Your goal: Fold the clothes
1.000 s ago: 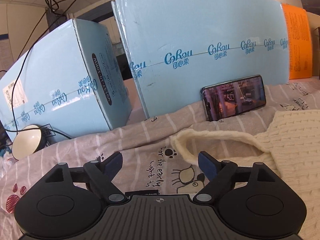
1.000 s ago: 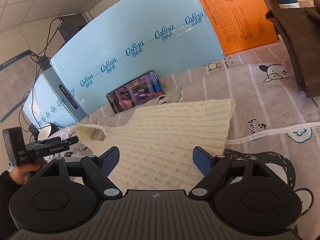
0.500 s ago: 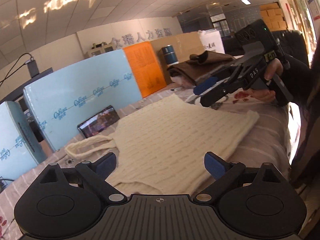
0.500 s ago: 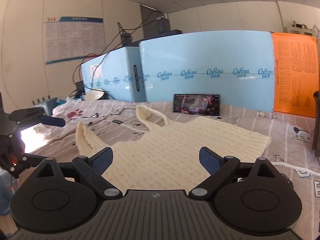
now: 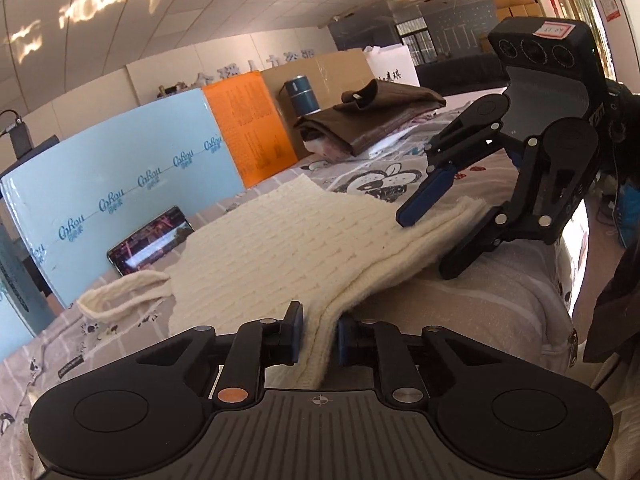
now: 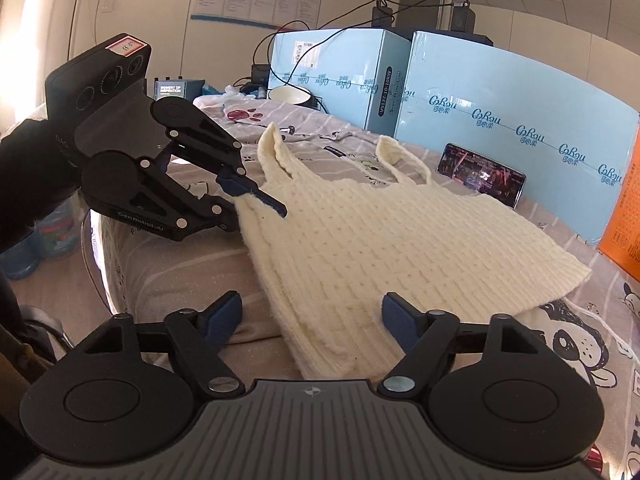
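Cream cable-knit, a sleeveless knitted top [image 6: 384, 240] lay spread on the bed [image 6: 176, 280], over a grey striped sheet [image 5: 472, 308] printed with cartoon animals. Nearest the bed's edge, the left hand-held gripper [image 5: 318, 338] had its blue pads clenched on the near side edge of the top, the wool bunched between them and lifted slightly off the sheet. Along that same edge, the right hand-held gripper [image 6: 312, 316] stood released, its jaws wide apart with the corner of the hem lying between them; from the left camera one blue finger [image 5: 424, 200] was above the fabric and the other below it, neither pressing it.

Further in, the top's two shoulder straps [image 6: 276, 148] pointed toward the left end of the bed. Beyond the garment a phone [image 6: 480, 174] with a lit screen leaned against a long pale blue carton [image 6: 520, 112]; a second blue carton [image 6: 332, 68] stood beside it, with a white bowl [image 6: 289, 94] in front and cables trailing over the top. An orange box [image 5: 248, 128] followed the cartons on the right, then a pile of folded brown cloth [image 5: 372, 120] and a blue canister [image 5: 302, 94].
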Demonstrator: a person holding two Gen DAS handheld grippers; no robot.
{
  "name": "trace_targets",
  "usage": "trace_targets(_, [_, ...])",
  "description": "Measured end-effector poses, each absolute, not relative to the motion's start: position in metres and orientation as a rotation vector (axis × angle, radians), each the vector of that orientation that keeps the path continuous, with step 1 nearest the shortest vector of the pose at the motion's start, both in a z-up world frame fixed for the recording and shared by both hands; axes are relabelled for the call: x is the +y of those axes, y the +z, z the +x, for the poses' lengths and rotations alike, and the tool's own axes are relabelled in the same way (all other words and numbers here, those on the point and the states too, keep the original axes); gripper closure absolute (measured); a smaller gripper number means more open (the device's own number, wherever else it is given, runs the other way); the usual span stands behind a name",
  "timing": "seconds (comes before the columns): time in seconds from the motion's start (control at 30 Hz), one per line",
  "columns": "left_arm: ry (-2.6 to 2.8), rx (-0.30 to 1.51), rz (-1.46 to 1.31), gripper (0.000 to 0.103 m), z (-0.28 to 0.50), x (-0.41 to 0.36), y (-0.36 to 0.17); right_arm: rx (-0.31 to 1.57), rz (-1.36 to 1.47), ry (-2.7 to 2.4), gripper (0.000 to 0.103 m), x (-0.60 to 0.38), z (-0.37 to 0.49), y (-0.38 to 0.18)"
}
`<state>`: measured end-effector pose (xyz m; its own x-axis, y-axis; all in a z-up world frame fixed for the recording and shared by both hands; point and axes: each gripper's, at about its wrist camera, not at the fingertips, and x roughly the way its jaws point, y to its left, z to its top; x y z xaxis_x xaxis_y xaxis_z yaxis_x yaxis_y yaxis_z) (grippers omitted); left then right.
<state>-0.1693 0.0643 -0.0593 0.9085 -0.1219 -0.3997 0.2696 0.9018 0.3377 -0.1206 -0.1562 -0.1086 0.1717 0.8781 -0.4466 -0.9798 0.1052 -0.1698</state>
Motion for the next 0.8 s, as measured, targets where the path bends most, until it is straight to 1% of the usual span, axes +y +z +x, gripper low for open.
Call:
trace_targets(0.03, [-0.209,0.365,0.383,0.088,-0.172,0.064,-0.058,0.236,-0.474,1.391,0.081,-0.161,-0.119,-0.108])
trace_targets(0.13, [-0.233,0.314,0.352,0.090,-0.188,0.050,-0.057,0.204,-0.435,1.413,0.086,-0.180,-0.113,-0.099])
trace_targets(0.2, [-0.264,0.287,0.325,0.090,-0.196,0.040,-0.058,0.186,-0.416,1.413,0.086,-0.196,-0.112,-0.093])
trace_targets(0.3, [-0.305,0.303,0.284,0.089,-0.200,0.029,-0.068,0.199,-0.420,1.401,0.086,-0.214,-0.114,-0.091])
trace_targets(0.37, [-0.295,0.315,0.235,0.083,-0.200,0.030,-0.072,0.242,-0.423,1.397,0.086,-0.219,-0.114,-0.098])
trace_targets(0.4, [-0.282,0.313,0.202,0.082,-0.201,0.033,-0.073,0.263,-0.427,1.397,0.084,-0.219,-0.114,-0.102])
trace_targets(0.47, [-0.242,0.287,0.064,0.071,-0.210,0.046,-0.063,0.280,-0.420,1.397,0.080,-0.218,-0.117,-0.110])
trace_targets(0.5, [-0.215,0.258,-0.017,0.067,-0.218,0.054,-0.058,0.286,-0.400,1.407,0.069,-0.218,-0.117,-0.112])
trace_targets(0.53, [-0.156,0.233,-0.117,0.049,-0.224,0.066,-0.052,0.296,-0.363,1.431,0.060,-0.219,-0.116,-0.111])
trace_targets(0.57, [-0.097,0.207,-0.218,0.032,-0.231,0.077,-0.047,0.304,-0.316,1.458,0.046,-0.220,-0.114,-0.110])
trace_targets(0.6, [-0.013,0.192,-0.288,0.029,-0.236,0.087,-0.044,0.309,-0.257,1.487,0.039,-0.221,-0.113,-0.108])
trace_targets(0.7, [0.307,0.196,-0.428,0.027,-0.245,0.112,-0.040,0.320,-0.104,1.544,0.029,-0.223,-0.109,-0.105])
trace_targets(0.8, [0.537,0.258,-0.616,0.027,-0.239,0.144,-0.054,0.330,0.019,1.557,0.025,-0.221,-0.105,-0.104])
